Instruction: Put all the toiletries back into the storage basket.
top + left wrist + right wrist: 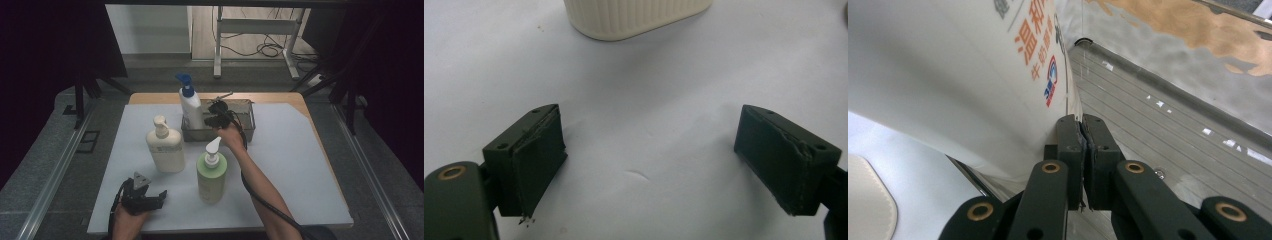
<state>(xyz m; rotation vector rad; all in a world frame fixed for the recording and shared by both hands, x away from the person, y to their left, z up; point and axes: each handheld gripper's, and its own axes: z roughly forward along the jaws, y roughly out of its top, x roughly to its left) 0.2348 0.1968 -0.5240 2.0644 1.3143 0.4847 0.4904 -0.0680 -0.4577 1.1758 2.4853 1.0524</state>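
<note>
Right gripper (218,120) sits at the metal tray (247,131) at the far middle of the white mat (290,165), reaching in beside the white pump bottle with the blue dispenser head (190,105). In the right gripper view its black jaws are pressed together with nothing visibly between them, tips just against the bottle's lower side (958,75). Whether the tips actually touch the wall can't be told.

The bottle stands upright in the left end of the tray. Body is smooth glossy white plastic, tall, with rounded shoulders. Blue pump nozzle points left in the high view. The label carries orange characters and a small blue-and-red badge, seen close up in the right gripper view. The tray floor there is brushed steel with fine ridges and shiny side walls.

Left gripper (146,196) rests low over the near left of the mat, jaws spread wide, holding nothing. Bare mat lies between the pads (536,160).

A cream ribbed pump bottle (165,147) stands ahead of it, apart. A pale green pump bottle with a white head (211,172) stands near the mat's middle, close to the right forearm.
</note>
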